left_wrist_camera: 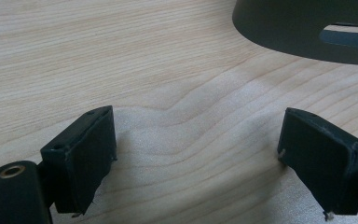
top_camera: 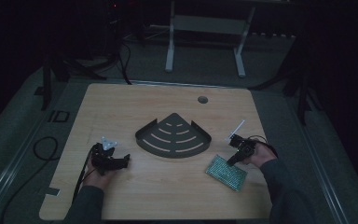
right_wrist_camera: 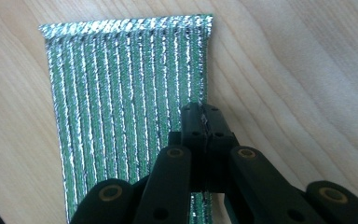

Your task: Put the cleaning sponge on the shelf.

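1. Two grippers on your desk: your right gripper pinches the right edge of the green glitter pad, lying flat near the desk's right edge.
2. Your left gripper rests wide apart, empty, near the front-left corner beside the dark corner shelf.

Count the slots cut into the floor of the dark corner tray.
7, as far as the dim high view shows: curved slots in the dark corner tray at the table's middle, four left of its centre line, three right. More may be hidden.
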A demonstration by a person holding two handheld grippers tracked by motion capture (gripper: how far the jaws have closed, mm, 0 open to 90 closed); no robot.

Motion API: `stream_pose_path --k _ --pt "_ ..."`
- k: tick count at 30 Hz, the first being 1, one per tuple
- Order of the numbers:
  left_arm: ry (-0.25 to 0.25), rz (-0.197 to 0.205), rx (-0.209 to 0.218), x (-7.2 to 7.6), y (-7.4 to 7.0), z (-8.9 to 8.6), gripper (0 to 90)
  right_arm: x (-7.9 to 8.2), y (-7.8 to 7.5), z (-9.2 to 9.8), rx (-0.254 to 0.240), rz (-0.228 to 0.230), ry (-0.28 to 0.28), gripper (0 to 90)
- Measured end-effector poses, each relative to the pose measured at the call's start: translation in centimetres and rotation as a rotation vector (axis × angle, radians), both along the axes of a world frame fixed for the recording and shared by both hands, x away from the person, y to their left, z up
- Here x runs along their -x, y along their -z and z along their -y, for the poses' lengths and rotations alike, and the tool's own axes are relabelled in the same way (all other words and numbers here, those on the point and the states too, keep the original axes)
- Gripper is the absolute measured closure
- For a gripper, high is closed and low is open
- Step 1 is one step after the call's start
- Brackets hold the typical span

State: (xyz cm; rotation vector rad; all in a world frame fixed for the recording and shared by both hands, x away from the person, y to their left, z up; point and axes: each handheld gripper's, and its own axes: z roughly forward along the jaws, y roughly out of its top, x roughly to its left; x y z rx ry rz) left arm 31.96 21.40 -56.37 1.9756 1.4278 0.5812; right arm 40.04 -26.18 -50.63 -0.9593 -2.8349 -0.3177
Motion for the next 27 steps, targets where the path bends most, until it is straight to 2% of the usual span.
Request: stream_pose_path --k 12,27 --pt "0.0 0.0 0.0 0.0 0.0 0.0 11.7 0.1 -1.4 0.3 0.014 0.094 0.022 89.7" --pt "0.0 0.0 0.0 0.0 0.0 0.0 11.7 -0.2 -3.6 0.2 0.001 0.134 0.03 89.8"
